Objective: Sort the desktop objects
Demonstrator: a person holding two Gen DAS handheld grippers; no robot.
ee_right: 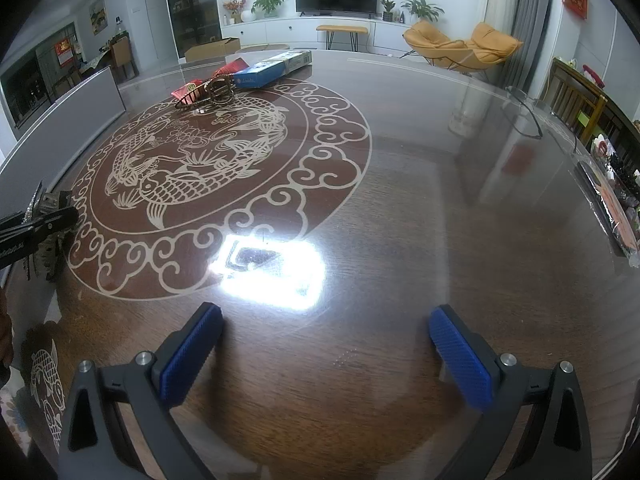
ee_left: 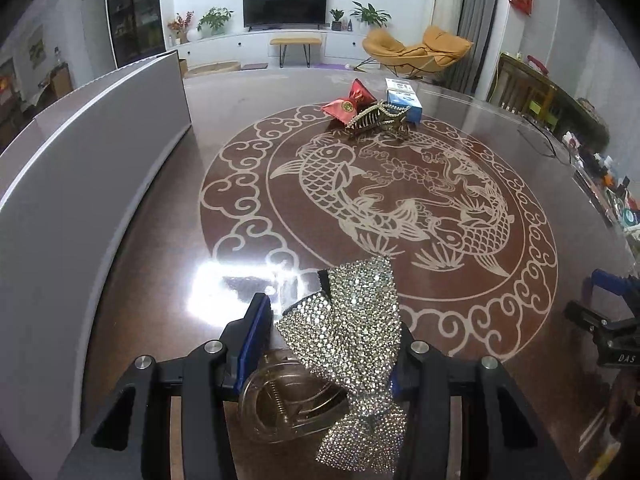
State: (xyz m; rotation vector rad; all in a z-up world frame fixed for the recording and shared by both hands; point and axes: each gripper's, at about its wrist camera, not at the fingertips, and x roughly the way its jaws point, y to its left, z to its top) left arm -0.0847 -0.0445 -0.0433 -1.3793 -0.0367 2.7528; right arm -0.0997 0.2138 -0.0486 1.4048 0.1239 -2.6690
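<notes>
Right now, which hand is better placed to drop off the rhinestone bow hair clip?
Left. Its tongs are already shut on the rhinestone bow hair clip, near the grey box. The right tongs hang open and empty over bare table.

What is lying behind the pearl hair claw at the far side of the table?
Behind the pearl hair claw lie a red packet and a blue-and-white box. The claw hides the box's lower edge, so whether they touch is unclear.
</notes>
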